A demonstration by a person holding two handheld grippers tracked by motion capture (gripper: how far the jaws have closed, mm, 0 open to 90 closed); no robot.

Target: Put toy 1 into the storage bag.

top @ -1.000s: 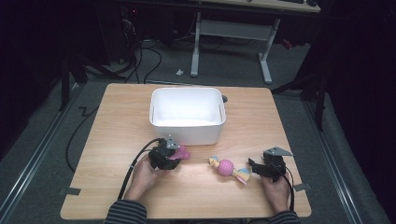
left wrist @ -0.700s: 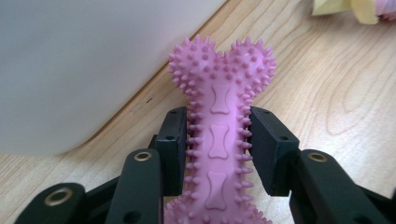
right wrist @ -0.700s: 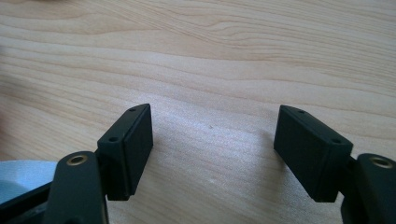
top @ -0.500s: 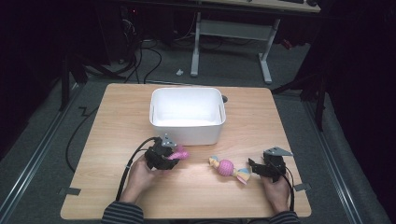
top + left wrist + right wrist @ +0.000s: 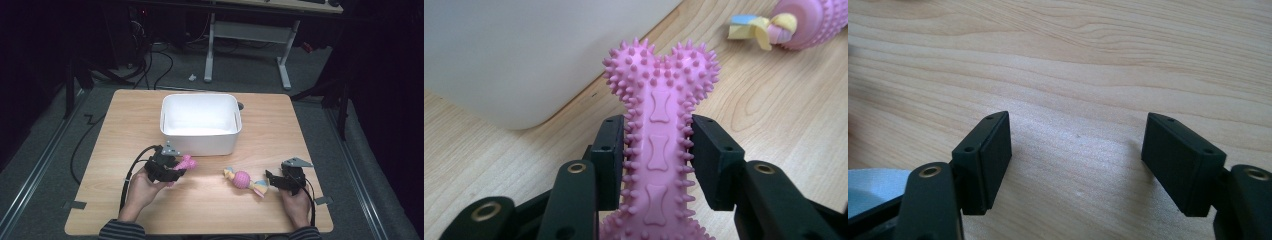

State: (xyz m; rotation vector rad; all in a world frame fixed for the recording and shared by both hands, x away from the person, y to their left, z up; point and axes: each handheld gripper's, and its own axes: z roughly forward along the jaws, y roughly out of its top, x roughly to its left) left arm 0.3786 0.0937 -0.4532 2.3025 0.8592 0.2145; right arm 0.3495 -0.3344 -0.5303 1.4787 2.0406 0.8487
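- Left gripper (image 5: 658,150): jaws clamped on the shaft of a pink spiked bone toy (image 5: 659,115); knobbed end sticks out past the pads.
- In the high view, bone toy (image 5: 184,163) sits at the near left of the table (image 5: 125,115), just near of the white bin (image 5: 200,122).
- Right gripper (image 5: 1075,165): jaws apart, nothing between them, bare wood beneath.
- Pink ball toy (image 5: 243,180) lies on the table between the two grippers, closer to the right one.

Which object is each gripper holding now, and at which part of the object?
The left gripper holds the pink spiky bone toy by its narrow middle shaft, one pad on each side. The right gripper is open over bare table and holds nothing.
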